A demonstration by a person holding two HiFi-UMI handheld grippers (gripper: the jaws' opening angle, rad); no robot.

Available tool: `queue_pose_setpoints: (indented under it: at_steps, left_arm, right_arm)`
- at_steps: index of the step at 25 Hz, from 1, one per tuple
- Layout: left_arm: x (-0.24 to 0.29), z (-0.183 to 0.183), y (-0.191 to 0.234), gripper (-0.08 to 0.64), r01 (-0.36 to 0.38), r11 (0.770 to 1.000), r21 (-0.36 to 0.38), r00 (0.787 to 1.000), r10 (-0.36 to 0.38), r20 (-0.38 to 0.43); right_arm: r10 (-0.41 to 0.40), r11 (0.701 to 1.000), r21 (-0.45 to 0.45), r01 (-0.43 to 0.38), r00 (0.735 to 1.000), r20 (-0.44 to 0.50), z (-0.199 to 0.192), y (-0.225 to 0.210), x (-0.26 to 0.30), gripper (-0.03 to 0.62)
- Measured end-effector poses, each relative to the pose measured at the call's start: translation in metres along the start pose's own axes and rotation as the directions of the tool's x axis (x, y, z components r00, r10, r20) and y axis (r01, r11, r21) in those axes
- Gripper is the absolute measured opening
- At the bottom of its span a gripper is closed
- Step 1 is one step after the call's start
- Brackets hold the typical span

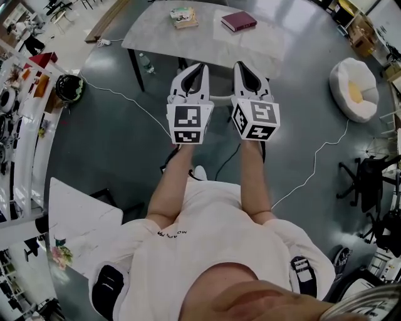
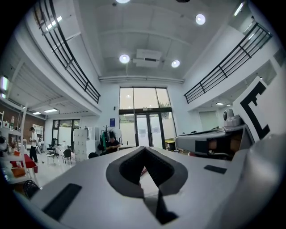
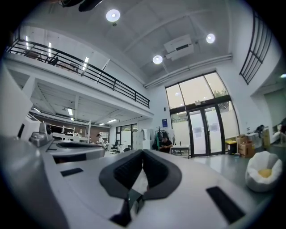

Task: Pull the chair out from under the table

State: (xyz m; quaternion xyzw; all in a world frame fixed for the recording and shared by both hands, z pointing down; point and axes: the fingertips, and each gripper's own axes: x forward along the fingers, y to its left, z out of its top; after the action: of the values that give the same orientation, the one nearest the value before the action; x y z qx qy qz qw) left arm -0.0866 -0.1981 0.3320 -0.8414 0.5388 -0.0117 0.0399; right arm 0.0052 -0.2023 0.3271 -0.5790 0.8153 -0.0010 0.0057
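Chair (image 1: pixel 220 80): one, tucked under the near edge of the bench (image 1: pixel 156 34). We see only a dark sliver of it, so we judge it not yet pulled out.

Grippers: two. The left gripper (image 1: pixel 201 66) and right gripper (image 1: pixel 242 65) sit side by side just short of that edge. Both aim level at the chair, we judge to reach its back.

Fingers (image 2: pixel 129 169): pressed together on both grippers, holding nothing.

On the bench: one pale book (image 1: pixel 184 17) and one maroon book (image 1: pixel 238 21).

On the floor by a bench leg: one bottle (image 1: pixel 145 63).
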Motion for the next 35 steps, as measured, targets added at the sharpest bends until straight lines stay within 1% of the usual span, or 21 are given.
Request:
queue_pose_setpoints:
  at_steps: [4,10,13,17,21,25,29,33,35]
  left_arm:
    - [0.012,-0.006,0.005,0.003,0.012,1.000,-0.010,1.000,-0.012,-0.018]
    - [0.031,-0.019,-0.004,0.003,0.016,1.000,-0.001,0.999,-0.016,-0.048]
    - [0.042,-0.030,-0.008,0.003,0.023,0.999,0.026,0.997,-0.021,-0.074]
    - [0.051,-0.051,-0.019,0.003,0.039,0.995,0.092,0.991,-0.027,-0.128]
    - [0.064,-0.079,-0.025,0.004,0.063,0.987,0.145,0.976,-0.031,-0.216]
    - [0.076,-0.104,-0.027,0.005,0.090,0.976,0.198,0.960,-0.032,-0.278]
    - [0.085,-0.126,-0.022,0.005,0.136,0.961,0.239,0.942,-0.051,-0.330]
    - [0.093,-0.151,-0.022,0.005,0.199,0.944,0.262,0.917,-0.085,-0.389]
    - [0.097,-0.163,-0.025,0.005,0.242,0.932,0.269,0.901,-0.113,-0.418]
  right_arm:
    - [0.005,1.000,-0.017,-0.005,0.999,-0.032,-0.007,0.000,0.011,0.012]
    - [0.014,1.000,-0.025,-0.016,0.998,-0.066,-0.016,-0.019,0.020,0.012]
    - [0.030,0.999,-0.030,-0.033,0.996,-0.088,-0.026,-0.029,0.026,0.012]
    - [0.059,0.998,-0.026,-0.063,0.990,-0.131,-0.045,-0.039,0.030,0.012]
    - [0.080,0.995,-0.043,-0.090,0.979,-0.189,-0.068,-0.049,0.040,0.012]
    - [0.103,0.989,-0.074,-0.125,0.963,-0.250,-0.091,-0.057,0.049,0.014]
    - [0.116,0.984,-0.093,-0.150,0.948,-0.297,-0.111,-0.059,0.061,0.014]
    - [0.151,0.970,-0.124,-0.211,0.915,-0.375,-0.137,-0.058,0.070,0.014]
    - [0.166,0.958,-0.148,-0.246,0.894,-0.416,-0.149,-0.057,0.071,0.014]
